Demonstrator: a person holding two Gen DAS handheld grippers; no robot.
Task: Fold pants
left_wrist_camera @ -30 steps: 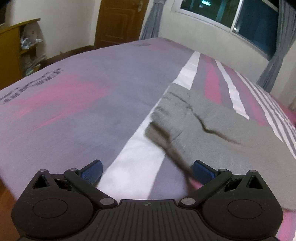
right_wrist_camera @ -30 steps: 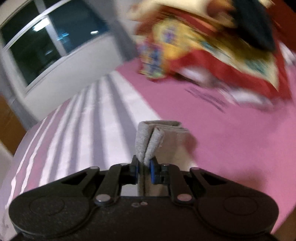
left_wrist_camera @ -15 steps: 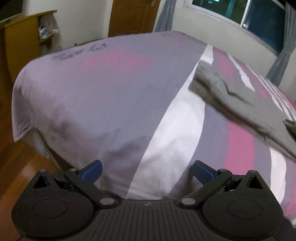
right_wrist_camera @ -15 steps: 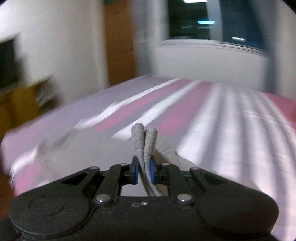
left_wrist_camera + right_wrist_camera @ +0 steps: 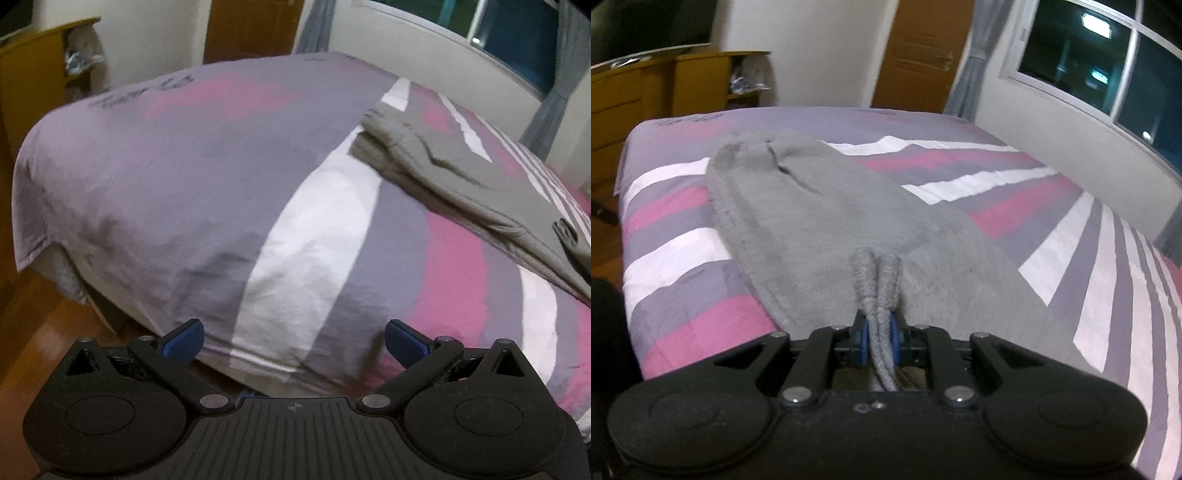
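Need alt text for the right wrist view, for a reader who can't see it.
The right tool is shut on a bunched fold of the grey pants, which stretch away from it across a bed covered in pink, grey and white stripes. Behind the bed are a wooden door, a dark window and a wooden cabinet.

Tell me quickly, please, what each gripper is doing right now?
Left gripper: open, holding nothing.
Right gripper: shut on the pants.

Striped bed [image 5: 1015,177] w/ grey pants [image 5: 820,206] on it.
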